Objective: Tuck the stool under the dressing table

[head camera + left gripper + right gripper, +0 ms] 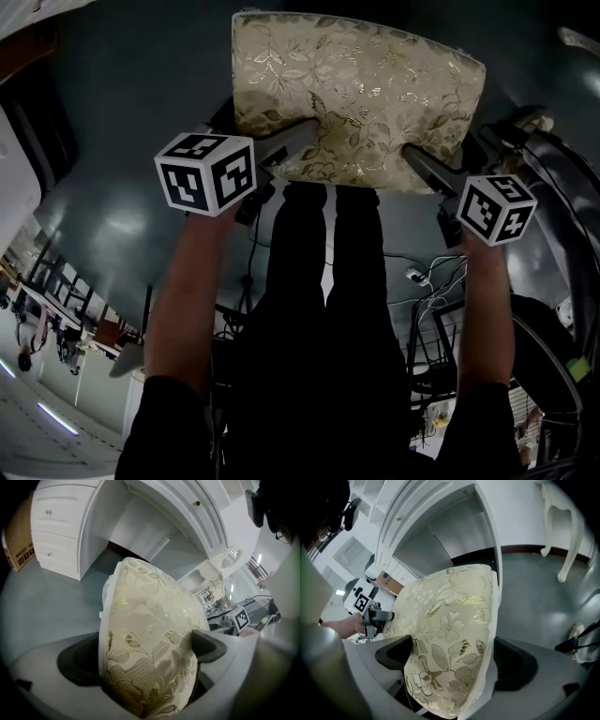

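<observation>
The stool's cream seat with gold flower print point(356, 94) stands on the grey floor in front of the person. Its near edge runs between the jaws of both grippers. My left gripper point(295, 141) straddles the near left part of the seat point(145, 634), jaws spread wide, one above the cushion and one below. My right gripper point(422, 167) straddles the near right part point(450, 620) the same way. Neither pair of pads visibly squeezes the cushion. The white dressing table point(61, 531) stands just beyond, and its arched knee space point(136, 531) faces the stool.
A drawer stack flanks the knee space on the left. A cardboard box point(18, 550) sits beside the table. A white curved furniture leg point(562, 531) stands at the right. Cables point(427, 277) lie on the floor near the person's black-trousered legs point(323, 309).
</observation>
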Available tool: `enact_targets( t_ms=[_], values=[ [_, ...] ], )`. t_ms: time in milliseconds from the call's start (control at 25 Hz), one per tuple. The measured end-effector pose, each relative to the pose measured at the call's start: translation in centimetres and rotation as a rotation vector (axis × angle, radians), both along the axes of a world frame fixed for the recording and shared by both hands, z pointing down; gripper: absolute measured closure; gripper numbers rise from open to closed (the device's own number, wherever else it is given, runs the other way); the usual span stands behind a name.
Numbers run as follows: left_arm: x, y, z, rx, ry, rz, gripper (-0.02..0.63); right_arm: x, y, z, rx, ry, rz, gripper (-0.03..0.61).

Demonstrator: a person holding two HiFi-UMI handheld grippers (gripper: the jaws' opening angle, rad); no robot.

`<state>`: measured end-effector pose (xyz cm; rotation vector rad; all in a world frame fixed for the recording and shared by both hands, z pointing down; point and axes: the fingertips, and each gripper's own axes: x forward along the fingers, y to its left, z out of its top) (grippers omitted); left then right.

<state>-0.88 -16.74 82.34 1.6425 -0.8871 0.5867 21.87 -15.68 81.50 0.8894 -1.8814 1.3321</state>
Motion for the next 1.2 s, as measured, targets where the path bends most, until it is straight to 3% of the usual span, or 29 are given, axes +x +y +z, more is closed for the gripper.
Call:
enact_targets(
  t_ms=[240, 480, 1200],
  values=[
    [0.23, -0.19, 0.47, 0.03, 0.054, -0.01, 0.023, -0.46, 0.04, 0.82, -0.016, -0.139, 0.03, 0.048],
    [0.38, -0.08, 0.37, 0.046, 0.027, 0.0, 0.023, -0.66, 0.2, 0.76, -0.042, -0.1, -0.011, 0.044],
    [0.27, -0.24, -0.22, 0.109, 0.006, -0.002, 0.023, -0.54, 0.25, 0.71, -0.006, -0.138, -0.001, 0.046]
  ],
)
